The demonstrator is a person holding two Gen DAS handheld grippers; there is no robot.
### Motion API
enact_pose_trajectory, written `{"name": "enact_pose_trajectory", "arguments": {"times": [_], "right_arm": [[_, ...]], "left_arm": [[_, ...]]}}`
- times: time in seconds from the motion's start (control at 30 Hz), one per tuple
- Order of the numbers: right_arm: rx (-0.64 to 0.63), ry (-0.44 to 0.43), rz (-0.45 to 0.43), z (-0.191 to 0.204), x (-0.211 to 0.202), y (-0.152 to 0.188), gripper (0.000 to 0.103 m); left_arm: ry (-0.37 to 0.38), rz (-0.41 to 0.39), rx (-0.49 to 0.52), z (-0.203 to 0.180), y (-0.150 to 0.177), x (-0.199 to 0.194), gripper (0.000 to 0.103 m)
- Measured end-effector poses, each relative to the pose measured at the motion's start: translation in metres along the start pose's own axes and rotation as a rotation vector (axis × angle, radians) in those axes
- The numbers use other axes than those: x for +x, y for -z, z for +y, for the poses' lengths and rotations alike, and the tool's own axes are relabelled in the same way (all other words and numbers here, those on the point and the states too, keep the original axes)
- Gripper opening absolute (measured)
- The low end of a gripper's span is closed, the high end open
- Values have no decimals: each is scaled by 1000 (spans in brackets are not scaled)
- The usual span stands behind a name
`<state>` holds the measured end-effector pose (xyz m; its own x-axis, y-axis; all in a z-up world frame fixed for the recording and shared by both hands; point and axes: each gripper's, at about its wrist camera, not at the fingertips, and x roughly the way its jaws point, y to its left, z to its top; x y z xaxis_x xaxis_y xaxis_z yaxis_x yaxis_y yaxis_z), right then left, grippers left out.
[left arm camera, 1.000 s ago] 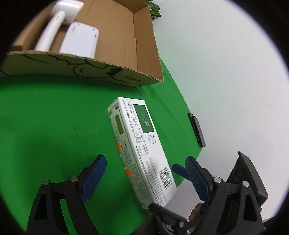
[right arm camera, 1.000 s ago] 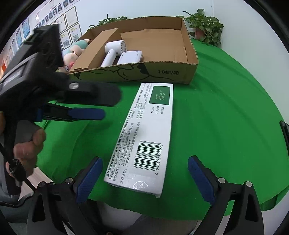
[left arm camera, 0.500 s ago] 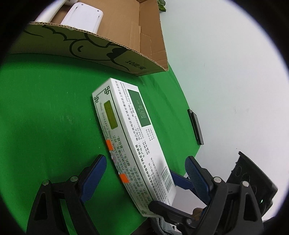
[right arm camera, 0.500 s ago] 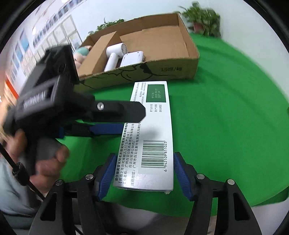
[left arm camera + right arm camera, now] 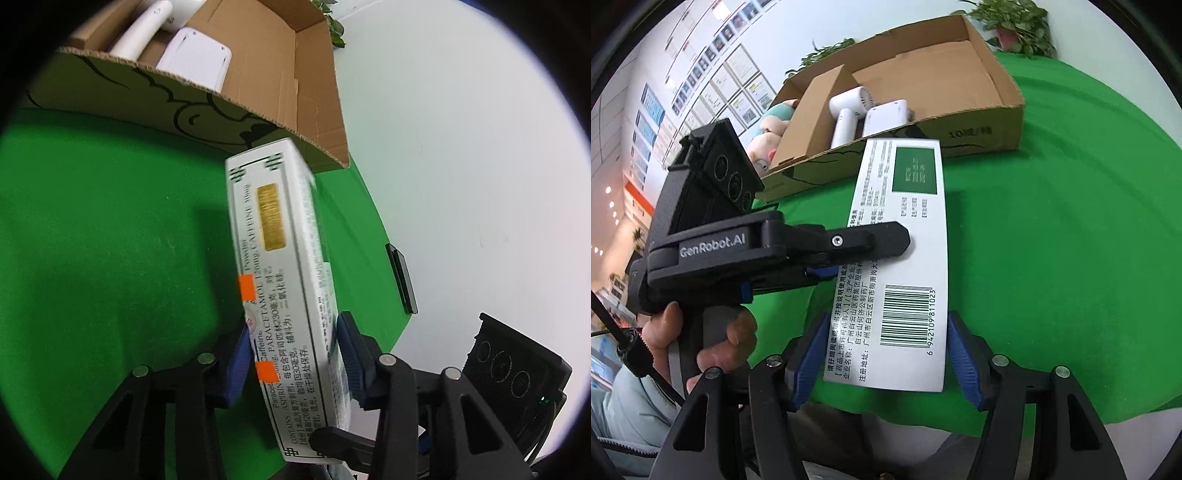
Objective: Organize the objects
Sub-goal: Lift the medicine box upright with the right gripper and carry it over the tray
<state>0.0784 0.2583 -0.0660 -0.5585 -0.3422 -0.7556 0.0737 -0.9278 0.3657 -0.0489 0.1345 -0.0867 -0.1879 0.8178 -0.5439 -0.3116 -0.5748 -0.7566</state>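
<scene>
Medicine carton (image 5: 901,258): light, stiff, slick card, likely crushable; left tongs (image 5: 291,363) clench its thin faces, right tongs (image 5: 886,354) bracket its near end, contact unclear.

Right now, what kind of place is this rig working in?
Probably an office or lab set up for data collection, not a home: a green cloth-covered table, a wall of framed certificates, and potted plants behind the cardboard box.
</scene>
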Motion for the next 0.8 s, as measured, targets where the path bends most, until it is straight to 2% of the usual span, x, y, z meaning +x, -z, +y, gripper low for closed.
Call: {"name": "enact_pose_trajectory", "arguments": {"times": [0.27,0.43,0.57,0.8], "right_arm": [[-82,4,-26,32,-1,-6,59],[-165,-20,-68,62,-3,-16,58],[-229,-63,-127,92,-11,-27,58],[-300,-102,-252,123,-39,-57,58]], "left_arm": [[-43,-80,61,-18,4,-34,38],[-85,-158,100,-29,6,-74,38],[-123,-235,131,-41,4,-109,38],[-176,-351,251,-76,-10,-167,38]]}}
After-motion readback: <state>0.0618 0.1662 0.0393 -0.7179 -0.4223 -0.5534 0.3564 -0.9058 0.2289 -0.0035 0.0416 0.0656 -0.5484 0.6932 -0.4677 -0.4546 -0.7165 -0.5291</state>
